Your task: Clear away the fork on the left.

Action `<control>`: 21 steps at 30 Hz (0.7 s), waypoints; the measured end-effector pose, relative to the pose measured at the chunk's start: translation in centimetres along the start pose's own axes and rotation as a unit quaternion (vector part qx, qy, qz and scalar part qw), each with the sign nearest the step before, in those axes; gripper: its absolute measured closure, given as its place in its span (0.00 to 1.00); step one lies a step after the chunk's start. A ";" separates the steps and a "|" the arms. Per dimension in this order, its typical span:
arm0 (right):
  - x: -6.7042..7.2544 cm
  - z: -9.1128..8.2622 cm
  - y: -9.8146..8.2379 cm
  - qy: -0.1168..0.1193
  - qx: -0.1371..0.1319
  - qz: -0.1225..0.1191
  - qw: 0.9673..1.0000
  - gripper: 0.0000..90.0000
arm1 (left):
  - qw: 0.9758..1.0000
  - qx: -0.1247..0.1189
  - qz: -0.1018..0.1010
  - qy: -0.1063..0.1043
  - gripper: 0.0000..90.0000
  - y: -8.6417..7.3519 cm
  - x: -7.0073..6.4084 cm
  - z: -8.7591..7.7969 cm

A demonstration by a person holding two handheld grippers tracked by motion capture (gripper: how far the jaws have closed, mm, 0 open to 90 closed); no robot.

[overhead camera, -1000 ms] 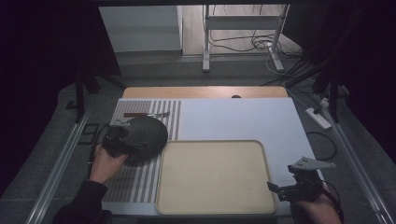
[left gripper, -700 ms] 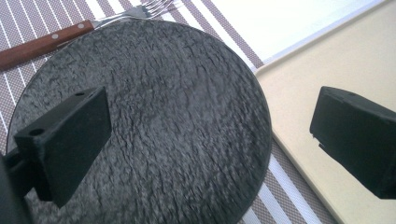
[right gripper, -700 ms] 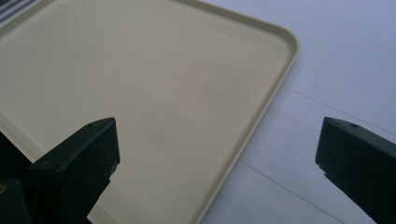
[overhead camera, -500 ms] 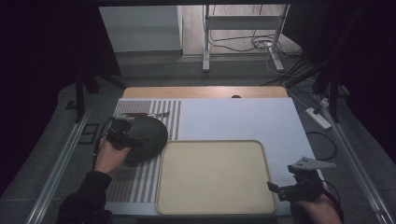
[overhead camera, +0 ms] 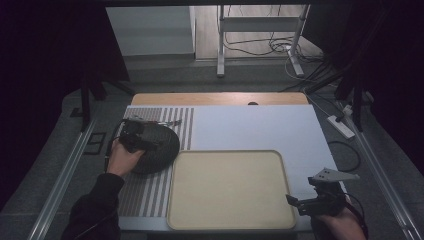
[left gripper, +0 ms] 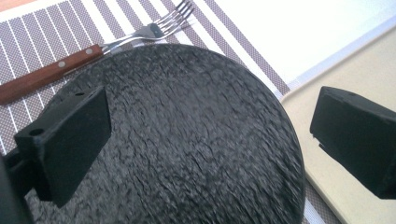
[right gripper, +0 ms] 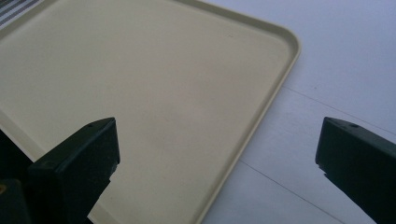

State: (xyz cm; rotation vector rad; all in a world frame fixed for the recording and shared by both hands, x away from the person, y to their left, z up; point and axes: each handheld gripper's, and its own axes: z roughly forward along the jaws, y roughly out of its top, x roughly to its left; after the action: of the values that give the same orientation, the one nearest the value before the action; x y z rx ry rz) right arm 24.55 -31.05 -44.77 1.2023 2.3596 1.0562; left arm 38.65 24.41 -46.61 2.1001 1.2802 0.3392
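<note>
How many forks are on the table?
1. The wooden-handled fork lies on the striped placemat, just beyond the far edge of the black plate. Another could be hidden under the plate or the left hand-held gripper hovering over it.

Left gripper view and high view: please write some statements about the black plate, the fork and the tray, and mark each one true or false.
1. The black plate lies on the striped placemat. True.
2. The fork has a wooden handle. True.
3. The fork lies on the beige tray. False: it lies on the placemat, beside the plate's far edge.
4. The left hand-held gripper is shut on the plate. False: its jaws stand wide open over the plate.
5. The right hand-held gripper is open, near the tray's corner. True.
</note>
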 end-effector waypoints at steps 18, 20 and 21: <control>0.0 0.0 0.0 0.001 0.000 0.000 1.000 0.00 | 1.000 0.008 -0.022 0.010 0.00 1.4 2.1 1.9; 0.0 0.0 0.0 0.001 0.000 0.000 1.000 0.00 | 1.000 0.011 -0.022 0.012 0.00 1.7 2.4 2.1; 0.0 0.0 0.0 0.001 0.000 0.000 1.000 0.00 | 1.000 0.012 -0.022 0.013 0.00 1.8 2.6 2.2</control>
State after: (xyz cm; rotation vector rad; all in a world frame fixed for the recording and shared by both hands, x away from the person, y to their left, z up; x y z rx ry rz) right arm 24.55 -31.05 -44.77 1.2008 2.3618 1.0584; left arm 42.35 25.19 -47.38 2.0918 1.3495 0.3350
